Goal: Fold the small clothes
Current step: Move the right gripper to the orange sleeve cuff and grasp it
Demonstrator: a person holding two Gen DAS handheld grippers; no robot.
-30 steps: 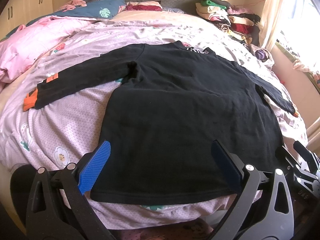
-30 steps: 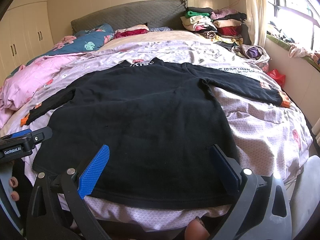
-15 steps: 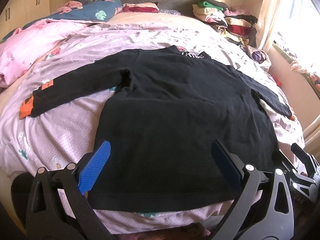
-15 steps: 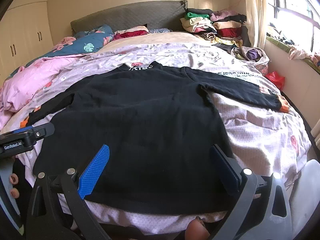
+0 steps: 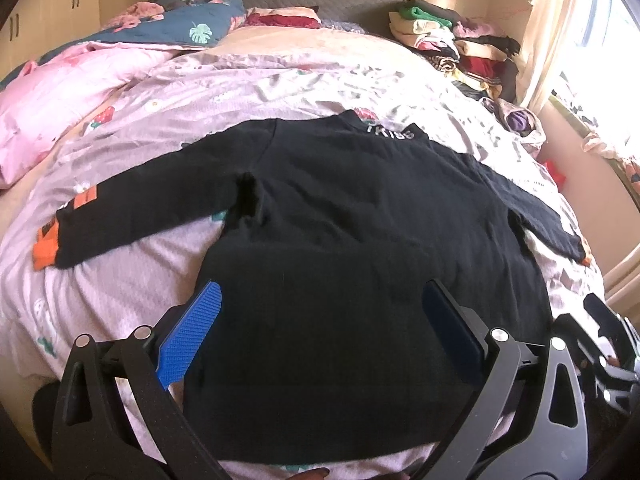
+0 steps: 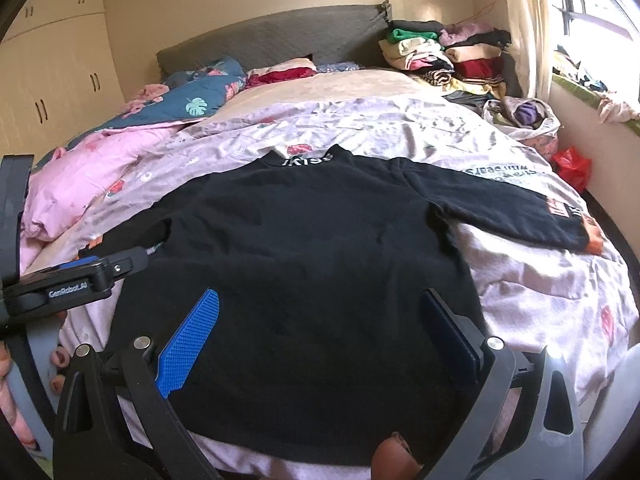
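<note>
A black long-sleeved shirt (image 5: 352,264) lies flat on the bed, collar far, hem near me, both sleeves spread out; it also shows in the right wrist view (image 6: 312,264). Its left sleeve (image 5: 132,204) ends in an orange cuff. Its right sleeve (image 6: 516,208) ends in an orange cuff too. My left gripper (image 5: 320,300) is open and empty above the hem's left part. My right gripper (image 6: 320,308) is open and empty above the hem's right part. The left gripper's body (image 6: 72,280) shows at the left of the right wrist view.
The bed has a lilac patterned sheet (image 5: 120,280). A pink quilt (image 5: 60,100) lies at the left, a pile of folded clothes (image 5: 452,44) at the far right by the headboard. A window and curtain (image 6: 532,20) stand at the right, wardrobes (image 6: 52,72) at the left.
Both grippers have moved a little forward over the shirt's hem and stay open. The shirt has not moved.
</note>
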